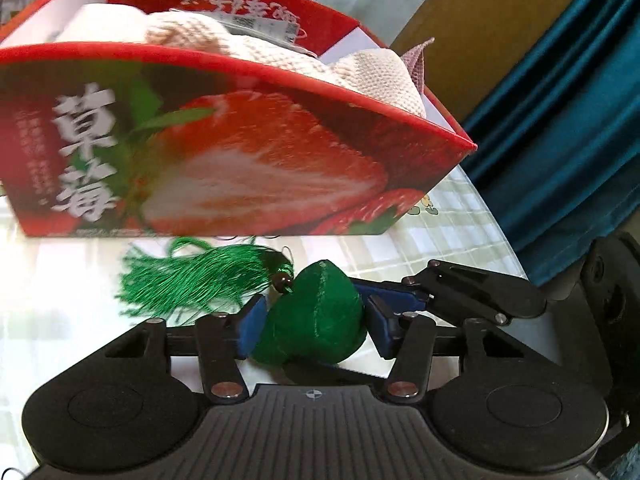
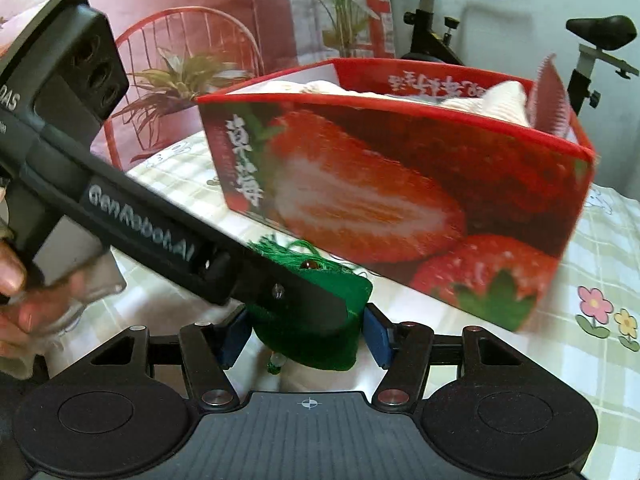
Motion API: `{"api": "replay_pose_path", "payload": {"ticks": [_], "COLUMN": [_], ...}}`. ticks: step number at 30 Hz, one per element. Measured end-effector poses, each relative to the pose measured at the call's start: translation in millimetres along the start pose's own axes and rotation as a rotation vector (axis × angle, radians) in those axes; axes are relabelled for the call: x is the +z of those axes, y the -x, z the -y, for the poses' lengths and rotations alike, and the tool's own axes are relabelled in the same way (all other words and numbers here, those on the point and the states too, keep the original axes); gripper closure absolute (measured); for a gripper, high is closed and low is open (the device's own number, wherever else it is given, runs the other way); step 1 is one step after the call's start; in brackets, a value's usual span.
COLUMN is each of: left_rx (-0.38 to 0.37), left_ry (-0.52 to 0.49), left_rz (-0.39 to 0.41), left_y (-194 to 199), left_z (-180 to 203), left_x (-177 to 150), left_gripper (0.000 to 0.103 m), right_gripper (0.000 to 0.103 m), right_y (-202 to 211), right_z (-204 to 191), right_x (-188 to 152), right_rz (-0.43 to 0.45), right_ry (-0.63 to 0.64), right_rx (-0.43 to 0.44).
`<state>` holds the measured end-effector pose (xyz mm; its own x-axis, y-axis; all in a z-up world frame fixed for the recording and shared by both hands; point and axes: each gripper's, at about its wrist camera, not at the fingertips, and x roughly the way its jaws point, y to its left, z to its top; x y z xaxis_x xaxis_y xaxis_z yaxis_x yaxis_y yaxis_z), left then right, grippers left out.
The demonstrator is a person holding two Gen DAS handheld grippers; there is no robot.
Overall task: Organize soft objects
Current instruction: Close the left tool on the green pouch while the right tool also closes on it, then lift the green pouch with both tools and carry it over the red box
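Observation:
A green pyramid-shaped soft pouch with a green tassel lies on the table just in front of a red strawberry box. My left gripper is shut on the pouch, a blue pad against each side. In the right wrist view my right gripper also has its blue pads against the pouch. The left gripper's finger crosses over the pouch's top. The right gripper's finger reaches in behind the pouch. Cream knitted items fill the box.
The table wears a green-check cloth with flower prints. A mauve knitted piece sticks out of the box's right end. A teal curtain hangs right. A hand holds the left gripper; an exercise bike and red wire chair stand behind.

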<state>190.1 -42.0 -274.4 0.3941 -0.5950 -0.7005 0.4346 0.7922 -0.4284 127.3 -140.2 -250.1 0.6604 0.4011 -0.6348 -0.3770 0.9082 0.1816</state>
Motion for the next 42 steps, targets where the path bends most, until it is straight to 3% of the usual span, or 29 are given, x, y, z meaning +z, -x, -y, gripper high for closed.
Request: {"api": "replay_pose_path", "payload": {"ticks": [4,10,18,23,29,36,40,42], "left_rx": [-0.016,-0.007,-0.033,-0.031,-0.026,-0.01,0.023,0.057], "left_ry": [0.029,-0.067,-0.13,-0.198,-0.172,-0.148,-0.136,-0.129], "left_rz": [0.033,0.203,0.427,0.517,0.475,0.381,0.366,0.362], "left_y": [13.6,64.9,118.3,114.4,75.3,23.3,9.6,8.7], "left_z": [-7.5,14.7,41.8,58.9,57.8,39.7,29.4,24.3], "left_x": [-2.1,24.4,98.0,141.1,164.7,166.6,169.4,170.5], "left_gripper": [0.049,0.049,0.049,0.049,0.049,0.048,0.047,0.041], "right_gripper": [0.048,0.048,0.048,0.048,0.048,0.048,0.048,0.047], "right_y": [6.3,38.6,83.1,95.4,71.3,28.8,9.0,-1.4], "right_z": [-11.8,-22.8,-21.8,-7.5,26.1,61.6,76.4,88.0], "right_x": [7.4,51.6,144.0,186.1,198.0,170.8,160.8,161.7], "right_rz": [0.009,0.133,0.319,0.423,0.388,0.294,0.216,0.185], "right_ry": [0.029,0.096,0.247,0.308,0.312,0.229,0.192,0.155], "right_rx": [0.009,0.0,-0.071,-0.142,-0.19,-0.206,-0.258,-0.293]}}
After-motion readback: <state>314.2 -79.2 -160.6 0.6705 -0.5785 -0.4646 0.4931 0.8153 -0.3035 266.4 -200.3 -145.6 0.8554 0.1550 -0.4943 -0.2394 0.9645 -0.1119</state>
